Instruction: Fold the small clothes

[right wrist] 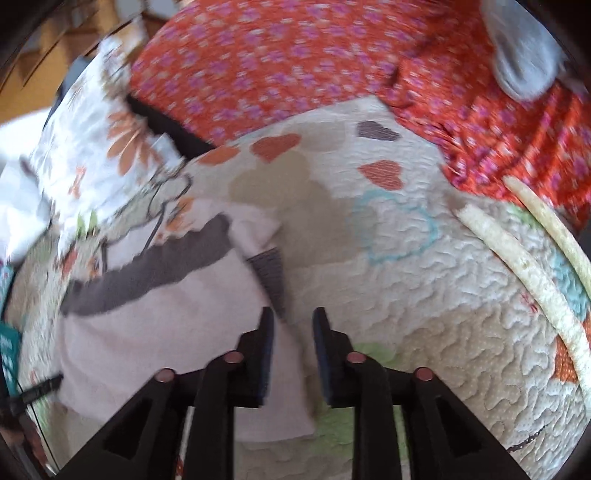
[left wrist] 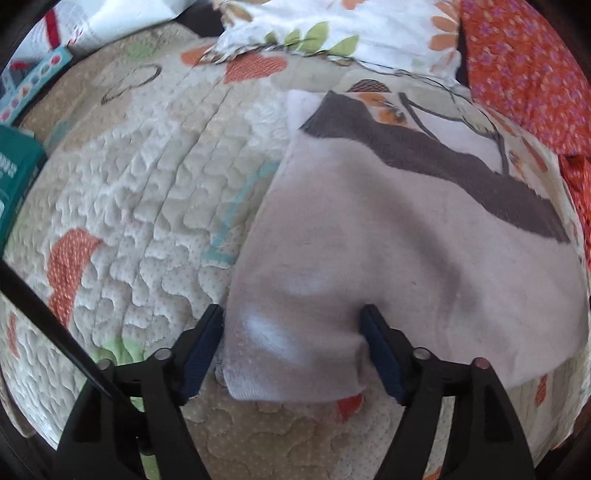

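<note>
A small pale pink garment (left wrist: 388,236) with a dark grey band lies flat on a quilted bedspread (left wrist: 140,192). My left gripper (left wrist: 293,314) is open, its two fingers straddling the garment's near left corner, which bunches between them. In the right wrist view the same garment (right wrist: 166,325) lies at the left. My right gripper (right wrist: 293,314) is open with a narrow gap, above the garment's right edge, holding nothing.
An orange floral cloth (right wrist: 295,66) covers the far side of the bed, with a grey sock (right wrist: 524,55) on it. A white floral pillow (left wrist: 332,33) lies at the back. Two cream straps (right wrist: 532,273) lie at the right. A teal box (left wrist: 14,177) stands at the left.
</note>
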